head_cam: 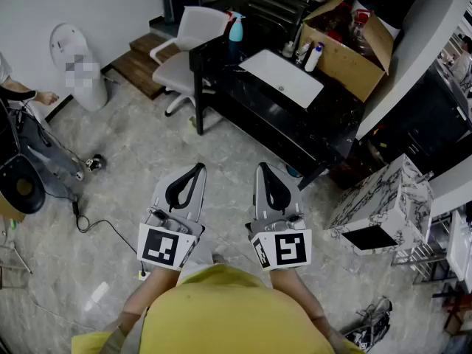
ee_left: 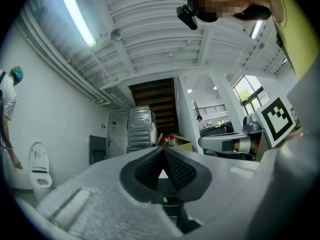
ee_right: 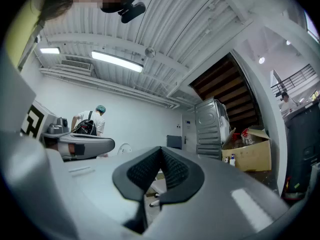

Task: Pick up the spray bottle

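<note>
Zero steps done: no reach, no contact, no lift. Spotted spray bottle (head_cam: 236,28) in head view, at far-left corner of black counter (head_cam: 243,116), just beside white chair (head_cam: 188,54) and up-left of white sink basin (head_cam: 282,78). Well apart from both tools, w/ open floor (head_cam: 133,146) between.

Holding left gripper (head_cam: 196,168) and right gripper (head_cam: 264,168) side by side, close in, aimed roughly toward counter, slightly nose-up. Checked both gripper views: tongs pressed together on each, tip to tip, nothing pinched. Can't pick out the target for sure in either gripper view.

Left to do, judging from this: close the gap to counter, spread one set of tongs, line up on bottle body, pinch, lift. Basically everything.

Re pose: standing upright on its base, long axis vertical; apparent lean toward top of frame prob just cam angle. Teal body, red bit at the head. Looks like trigger/nozzle facing frame-left toward chair, but too small to confirm. Would treat nozzle dir as unverified until closer.

Also noting 2 small white bottles (head_cam: 311,56) by cardboard box (head_cam: 346,50) at counter's far-right end. Not the target imo, but easy to mix up.
</note>
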`<state>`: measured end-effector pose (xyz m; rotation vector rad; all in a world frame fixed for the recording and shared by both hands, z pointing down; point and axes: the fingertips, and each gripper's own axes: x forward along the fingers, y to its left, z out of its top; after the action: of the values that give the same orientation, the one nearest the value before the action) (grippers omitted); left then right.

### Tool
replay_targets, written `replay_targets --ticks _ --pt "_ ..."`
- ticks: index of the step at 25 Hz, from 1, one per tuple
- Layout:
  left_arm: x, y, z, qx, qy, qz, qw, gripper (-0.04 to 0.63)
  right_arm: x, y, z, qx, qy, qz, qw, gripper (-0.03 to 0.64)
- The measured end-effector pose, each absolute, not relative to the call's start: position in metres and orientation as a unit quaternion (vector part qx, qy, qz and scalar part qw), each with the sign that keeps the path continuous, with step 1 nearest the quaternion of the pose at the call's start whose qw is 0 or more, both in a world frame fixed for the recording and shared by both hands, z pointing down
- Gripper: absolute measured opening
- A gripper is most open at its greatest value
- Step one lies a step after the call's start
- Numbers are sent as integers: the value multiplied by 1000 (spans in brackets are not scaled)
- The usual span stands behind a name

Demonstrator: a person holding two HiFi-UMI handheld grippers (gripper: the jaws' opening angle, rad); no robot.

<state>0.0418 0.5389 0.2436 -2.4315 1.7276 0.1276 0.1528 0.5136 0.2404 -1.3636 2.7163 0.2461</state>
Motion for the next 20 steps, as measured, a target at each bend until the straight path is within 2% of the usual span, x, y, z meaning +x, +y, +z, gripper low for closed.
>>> replay_targets --ticks 10,20 --pt "49 491 258 -821 567 38 62 3 164 469 252 -457 886 55 59 0" --pt "24 372 275 -830 555 29 46 9 141 356 273 -462 885 40 33 0"
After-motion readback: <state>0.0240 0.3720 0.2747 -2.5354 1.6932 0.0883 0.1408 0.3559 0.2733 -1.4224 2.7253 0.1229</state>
